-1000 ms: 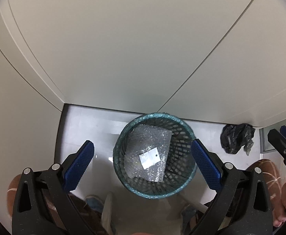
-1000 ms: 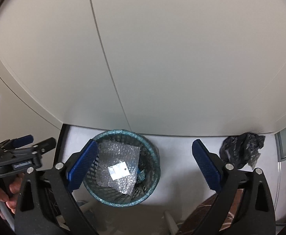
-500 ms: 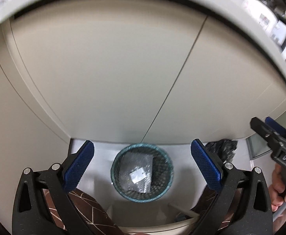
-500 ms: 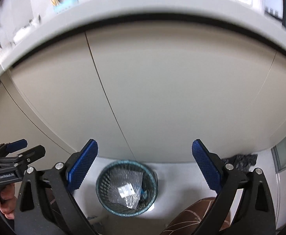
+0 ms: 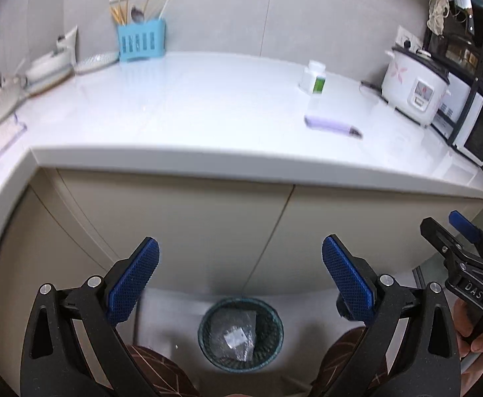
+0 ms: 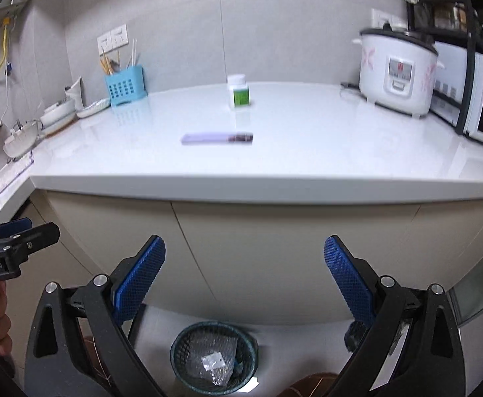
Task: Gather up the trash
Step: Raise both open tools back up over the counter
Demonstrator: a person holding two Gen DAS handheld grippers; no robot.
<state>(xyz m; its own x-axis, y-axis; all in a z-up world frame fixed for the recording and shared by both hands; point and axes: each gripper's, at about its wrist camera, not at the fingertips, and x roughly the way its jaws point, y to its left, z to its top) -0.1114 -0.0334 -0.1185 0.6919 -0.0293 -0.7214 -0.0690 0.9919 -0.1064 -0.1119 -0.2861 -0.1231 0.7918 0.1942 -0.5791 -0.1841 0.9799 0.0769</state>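
Done: bubble wrap already lies in the bin on the floor
Left: purple packet and white bottle sit on the counter
Grippers: left gripper and right gripper both spread wide, empty
Around: rice cooker, blue holder; counter edge lies between grippers and packet

Blue cross-hatched pads on black tongs, teal mesh bin, white worktop, lilac packet.
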